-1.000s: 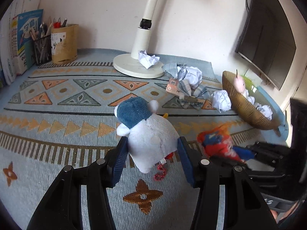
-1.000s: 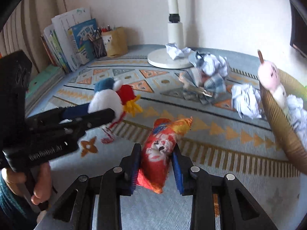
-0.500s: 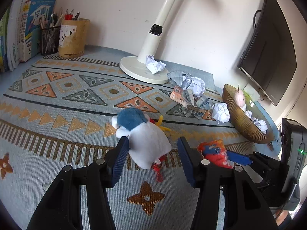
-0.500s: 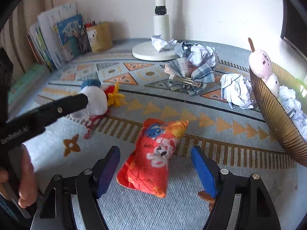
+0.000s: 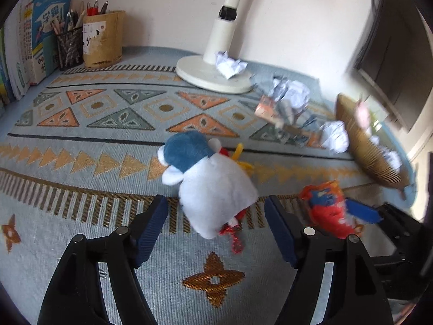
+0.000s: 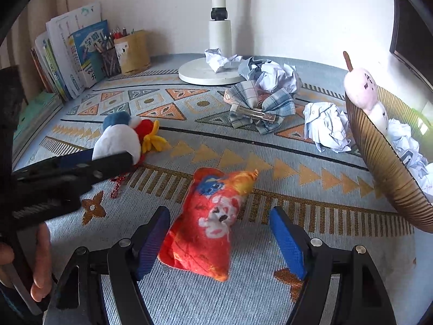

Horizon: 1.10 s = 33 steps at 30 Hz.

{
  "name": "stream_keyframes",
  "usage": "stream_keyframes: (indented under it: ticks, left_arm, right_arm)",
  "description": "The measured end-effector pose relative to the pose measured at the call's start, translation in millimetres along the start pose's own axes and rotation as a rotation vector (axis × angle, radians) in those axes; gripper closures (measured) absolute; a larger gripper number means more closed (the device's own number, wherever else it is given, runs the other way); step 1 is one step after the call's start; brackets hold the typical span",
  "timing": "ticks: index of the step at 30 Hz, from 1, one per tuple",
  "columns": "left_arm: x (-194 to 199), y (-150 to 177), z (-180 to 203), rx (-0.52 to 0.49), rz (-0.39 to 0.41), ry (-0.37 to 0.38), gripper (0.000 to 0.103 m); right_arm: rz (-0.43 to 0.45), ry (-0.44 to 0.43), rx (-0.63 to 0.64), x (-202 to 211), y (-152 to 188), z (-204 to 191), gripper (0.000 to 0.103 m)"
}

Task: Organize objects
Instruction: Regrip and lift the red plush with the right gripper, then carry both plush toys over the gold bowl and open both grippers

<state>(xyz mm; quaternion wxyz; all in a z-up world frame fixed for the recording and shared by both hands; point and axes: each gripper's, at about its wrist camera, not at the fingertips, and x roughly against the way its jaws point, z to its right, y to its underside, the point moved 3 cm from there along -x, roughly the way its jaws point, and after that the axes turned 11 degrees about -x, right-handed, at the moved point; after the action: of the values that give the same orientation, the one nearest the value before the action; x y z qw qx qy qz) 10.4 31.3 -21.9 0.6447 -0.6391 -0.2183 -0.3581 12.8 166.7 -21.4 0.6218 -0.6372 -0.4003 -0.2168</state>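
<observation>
A white plush toy with a blue cap (image 5: pixel 211 181) lies on the patterned cloth between the open fingers of my left gripper (image 5: pixel 216 224); it also shows in the right wrist view (image 6: pixel 119 138). A red-orange printed pouch (image 6: pixel 208 222) lies on the cloth between the open fingers of my right gripper (image 6: pixel 219 241); it shows in the left wrist view too (image 5: pixel 327 211). Neither gripper holds anything.
A brown ribbed basket (image 6: pixel 384 162) at right holds a pink plush and crumpled paper. Crumpled paper balls (image 6: pixel 327 127), a plaid cloth with a clip (image 6: pixel 259 108), a white lamp base (image 6: pixel 205 73), a pen holder (image 6: pixel 132 51) and books (image 6: pixel 70 57) stand further back.
Both grippers opened and let go: the left released the plush toy, the right released the pouch. Both objects now rest on the cloth, and both grippers have drawn back slightly.
</observation>
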Motion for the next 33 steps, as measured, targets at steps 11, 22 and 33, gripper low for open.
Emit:
stream_keyframes:
  ticks: [11, 22, 33]
  left_arm:
    - [30.0, -0.3, 5.1, -0.026, 0.148, 0.086, 0.062]
    - [115.5, -74.1, 95.2, -0.157, 0.342, 0.306, 0.062]
    - [37.7, -142.3, 215.1, -0.263, 0.293, 0.482, 0.056]
  right_arm:
    - [0.089, -0.071, 0.027, 22.0, 0.0, -2.6, 0.076]
    - [0.41, -0.115, -0.321, 184.5, -32.2, 110.0, 0.076]
    - [0.442, 0.083, -0.479, 196.3, -87.9, 196.2, 0.075]
